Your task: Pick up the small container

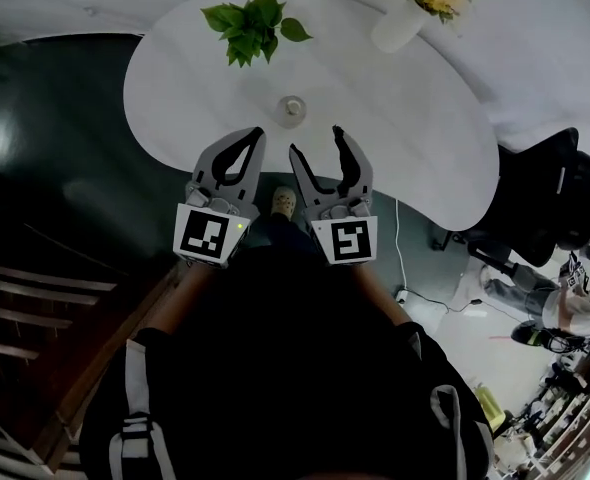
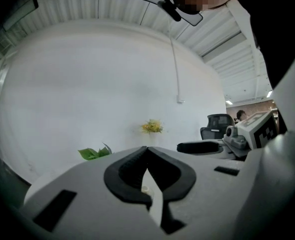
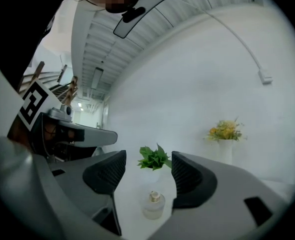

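On the white curved table (image 1: pixel 405 128) the small clear bottle (image 1: pixel 291 109) stands free just ahead of our right gripper (image 1: pixel 317 144), jaws held wide to straddle it, while our left gripper (image 1: pixel 256 135) waits clenched and empty

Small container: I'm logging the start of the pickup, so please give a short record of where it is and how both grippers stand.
container: small clear container, upright on the white table, untouched
left gripper: jaws together, nothing held
right gripper: jaws apart, empty; the container is just ahead of its tips
other things: green plant and vase of yellow flowers, farther back on the table
task state: container not yet picked up
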{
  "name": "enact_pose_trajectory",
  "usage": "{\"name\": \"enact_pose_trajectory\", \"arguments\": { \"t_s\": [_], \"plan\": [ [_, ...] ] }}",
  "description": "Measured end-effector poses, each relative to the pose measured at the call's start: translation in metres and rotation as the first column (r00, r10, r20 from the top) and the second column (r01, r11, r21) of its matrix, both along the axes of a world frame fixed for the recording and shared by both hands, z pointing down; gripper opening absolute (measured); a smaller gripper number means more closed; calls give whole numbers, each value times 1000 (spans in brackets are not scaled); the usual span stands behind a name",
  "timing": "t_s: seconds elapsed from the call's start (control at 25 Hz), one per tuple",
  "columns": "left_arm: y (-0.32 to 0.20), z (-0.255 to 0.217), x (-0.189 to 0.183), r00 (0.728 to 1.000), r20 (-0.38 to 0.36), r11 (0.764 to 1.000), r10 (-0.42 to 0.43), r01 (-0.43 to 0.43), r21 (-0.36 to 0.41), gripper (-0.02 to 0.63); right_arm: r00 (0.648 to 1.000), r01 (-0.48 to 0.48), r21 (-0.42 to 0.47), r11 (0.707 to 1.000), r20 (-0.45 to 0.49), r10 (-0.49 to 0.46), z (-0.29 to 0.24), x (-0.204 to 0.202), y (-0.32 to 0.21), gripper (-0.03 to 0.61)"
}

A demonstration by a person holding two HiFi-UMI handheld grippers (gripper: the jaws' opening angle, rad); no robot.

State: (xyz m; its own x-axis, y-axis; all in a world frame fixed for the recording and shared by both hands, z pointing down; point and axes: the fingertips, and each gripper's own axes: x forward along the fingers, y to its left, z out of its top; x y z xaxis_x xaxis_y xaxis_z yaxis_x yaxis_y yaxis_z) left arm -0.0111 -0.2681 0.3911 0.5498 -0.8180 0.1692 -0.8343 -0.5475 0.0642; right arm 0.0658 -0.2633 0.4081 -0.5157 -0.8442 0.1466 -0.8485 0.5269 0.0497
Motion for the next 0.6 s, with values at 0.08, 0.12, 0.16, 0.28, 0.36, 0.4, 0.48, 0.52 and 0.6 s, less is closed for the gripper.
{"name": "enact_pose_trajectory", "arguments": {
  "t_s": [0.08, 0.12, 0.16, 0.28, 0.36, 0.4, 0.48, 0.52, 0.6],
  "plan": [
    [-11, 3, 4, 1000, 5, 1000, -17, 17, -9, 8, 999, 36, -18, 999, -5, -36, 10, 1, -11, 288],
    [-16, 5, 5, 1000, 11, 1000, -23, 23, -10, 8, 999, 50, -28, 998, -5, -50, 15, 1, -16, 288],
    [-20, 7, 7, 999, 15, 1000, -29, 29, -10, 8, 998, 63, -38, 997, -4, -63, 20, 2, -20, 291],
    [-29, 16, 10, 999, 22, 999, -43, 43, -20, 8, 996, 91, -59, 994, -4, -91, 35, 3, -31, 293],
    [-34, 22, 12, 999, 25, 998, -45, 46, -36, 8, 995, 103, -74, 992, -4, -103, 45, 3, -37, 296],
    [-36, 25, 13, 999, 26, 998, -46, 48, -45, 8, 994, 109, -84, 991, -5, -110, 50, 2, -40, 298],
    [-40, 31, 13, 998, 30, 997, -51, 52, -64, 8, 992, 122, -106, 987, -9, -124, 60, -1, -43, 299],
    [-42, 35, 12, 998, 34, 996, -53, 55, -73, 8, 992, 127, -117, 985, -9, -129, 65, -3, -45, 299],
    [-46, 42, 9, 998, 40, 994, -55, 58, -88, 8, 991, 133, -135, 982, -6, -135, 74, -7, -47, 301]
  ]
}}
